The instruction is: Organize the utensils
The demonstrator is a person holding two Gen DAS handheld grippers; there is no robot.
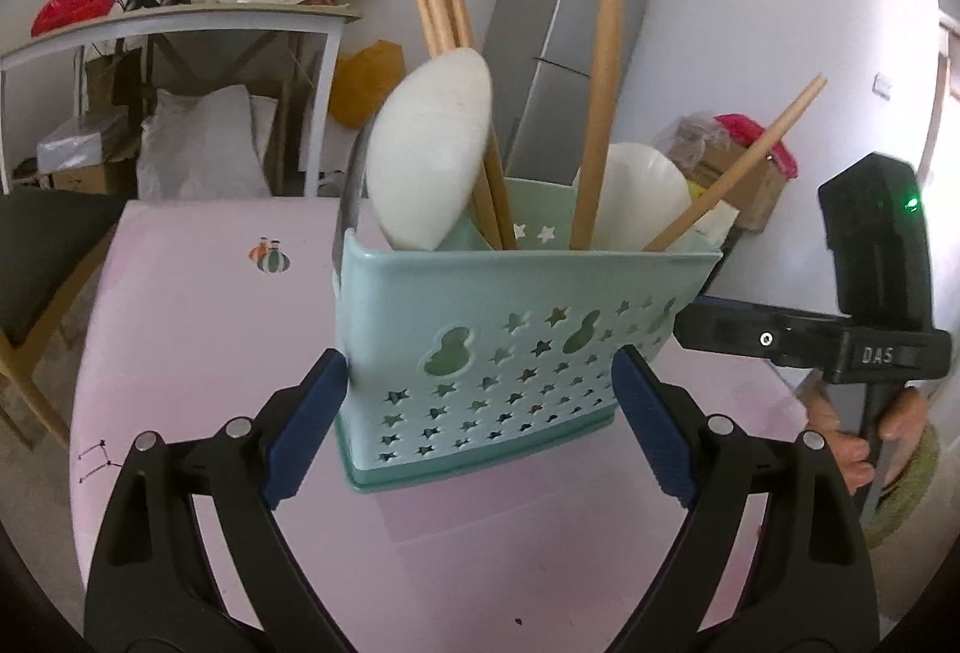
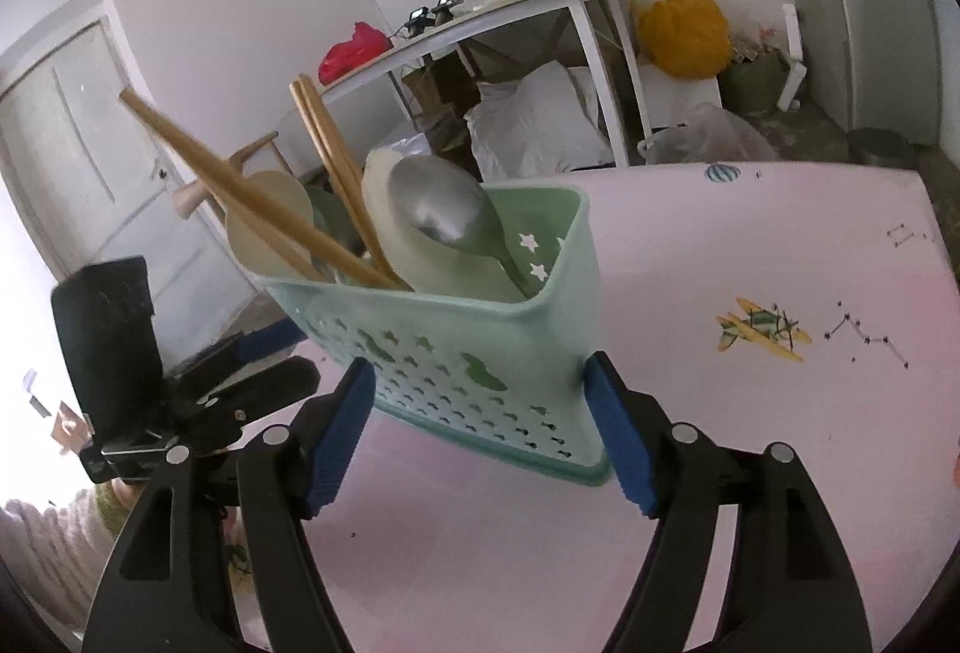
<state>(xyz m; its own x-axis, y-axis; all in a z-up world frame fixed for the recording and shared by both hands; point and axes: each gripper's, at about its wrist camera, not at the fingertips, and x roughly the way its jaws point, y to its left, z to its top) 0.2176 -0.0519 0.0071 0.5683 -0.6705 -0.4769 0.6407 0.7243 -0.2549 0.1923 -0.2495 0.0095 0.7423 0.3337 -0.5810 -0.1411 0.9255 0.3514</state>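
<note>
A mint-green perforated utensil holder point(image 1: 510, 347) stands on the pink table, also in the right wrist view point(image 2: 474, 353). It holds wooden chopsticks point(image 1: 600, 71), white plastic spoons point(image 1: 426, 149) and a metal spoon point(image 2: 444, 209). My left gripper point(image 1: 480, 413) is open, its blue pads either side of the holder's lower part, close to its walls. My right gripper point(image 2: 480, 431) is open in the same way from the other side. The right gripper shows in the left wrist view point(image 1: 720, 329), its jaws hidden by the holder, and the left in the right wrist view point(image 2: 264, 353).
The pink table point(image 2: 750, 257) has printed drawings, an aeroplane point(image 2: 759, 332) among them. Behind stand a cluttered white table point(image 1: 180, 17), a grey fridge point(image 1: 570, 35), a yellow bag point(image 2: 684, 29), a dark chair point(image 1: 42, 245) and a door point(image 2: 90, 149).
</note>
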